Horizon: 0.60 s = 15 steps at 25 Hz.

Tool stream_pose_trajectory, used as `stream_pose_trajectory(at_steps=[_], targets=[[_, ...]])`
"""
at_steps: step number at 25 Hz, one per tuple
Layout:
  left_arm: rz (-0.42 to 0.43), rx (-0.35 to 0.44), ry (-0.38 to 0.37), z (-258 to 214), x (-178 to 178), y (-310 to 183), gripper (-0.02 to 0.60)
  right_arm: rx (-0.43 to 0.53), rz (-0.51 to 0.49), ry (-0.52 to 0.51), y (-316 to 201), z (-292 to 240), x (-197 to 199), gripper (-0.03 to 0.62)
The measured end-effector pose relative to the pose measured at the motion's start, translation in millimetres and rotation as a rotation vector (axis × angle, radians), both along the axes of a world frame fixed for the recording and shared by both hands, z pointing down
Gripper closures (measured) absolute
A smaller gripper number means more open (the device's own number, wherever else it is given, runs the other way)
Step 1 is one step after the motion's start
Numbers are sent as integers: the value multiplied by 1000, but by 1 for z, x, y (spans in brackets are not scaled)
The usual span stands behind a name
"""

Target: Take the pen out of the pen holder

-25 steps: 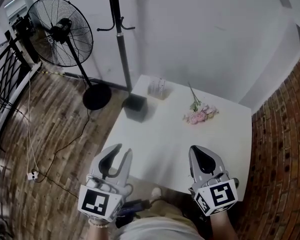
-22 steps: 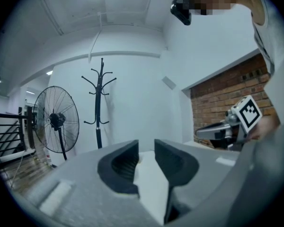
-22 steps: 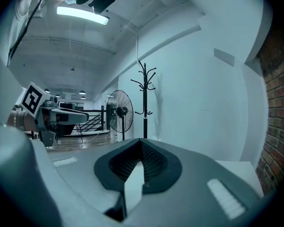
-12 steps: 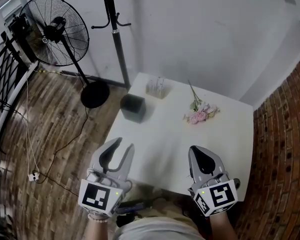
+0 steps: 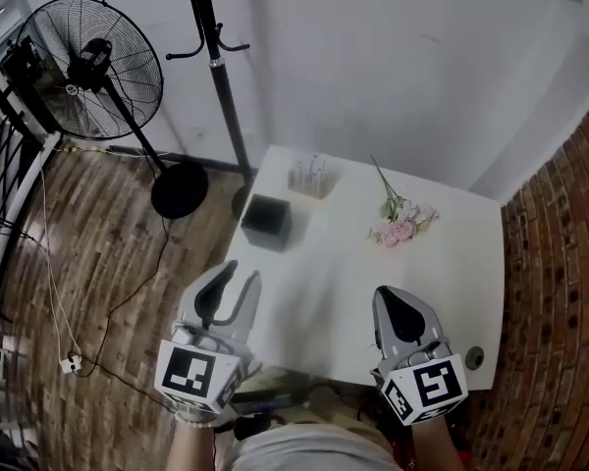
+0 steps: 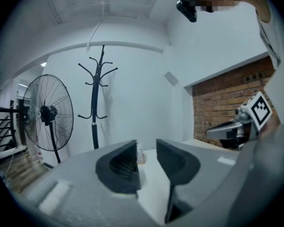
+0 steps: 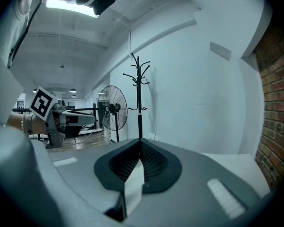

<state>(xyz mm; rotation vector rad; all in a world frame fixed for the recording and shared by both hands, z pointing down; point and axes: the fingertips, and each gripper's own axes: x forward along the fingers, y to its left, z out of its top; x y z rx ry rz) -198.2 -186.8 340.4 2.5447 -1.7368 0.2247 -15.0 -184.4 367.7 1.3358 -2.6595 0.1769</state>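
While both claws hang over the near edge of the white table (image 5: 344, 292), neither has anything in it: the left gripper (image 5: 236, 283) has its jaws apart, having just been opening, with only bare tabletop showing through the gap, and the right gripper (image 5: 388, 300) has its jaws closed tip to tip on nothing. From the left gripper the pen holder (image 5: 309, 178) stands at about one o'clock, well apart, near the far edge of the table; from the right gripper it sits at about eleven o'clock. It looks like a small clear cup, and the pen (image 5: 313, 168) shows only as thin pale upright lines inside, too small to count. A pen should be light, stiff and smooth, so it may slip or swing in the pads; I would pinch it on the upper shaft, above the rim, and draw it straight up. The clear holder is probably light too and could tip or lift along with it, so the free claw may need to steady it. A dark box (image 5: 267, 224) lies almost on the left gripper's line to the holder, also at one o'clock but nearer, and needs passing over or around. Pink flowers (image 5: 402, 227) lie at twelve o'clock from the right gripper, clear of the holder. Beyond the table, a coat stand (image 5: 216, 77) and a fan (image 5: 93, 67) stand at eleven and ten o'clock.
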Motion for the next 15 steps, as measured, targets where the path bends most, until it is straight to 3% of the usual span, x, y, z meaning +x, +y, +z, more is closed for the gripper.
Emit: stream_pose_trajectory(at_steps=[10, 15], targets=[[74, -78, -18, 28, -31, -43, 463, -46, 85, 30, -12, 10, -26, 591], [113, -72, -32, 42, -43, -67, 463, -73, 138, 46, -16, 18, -31, 591]])
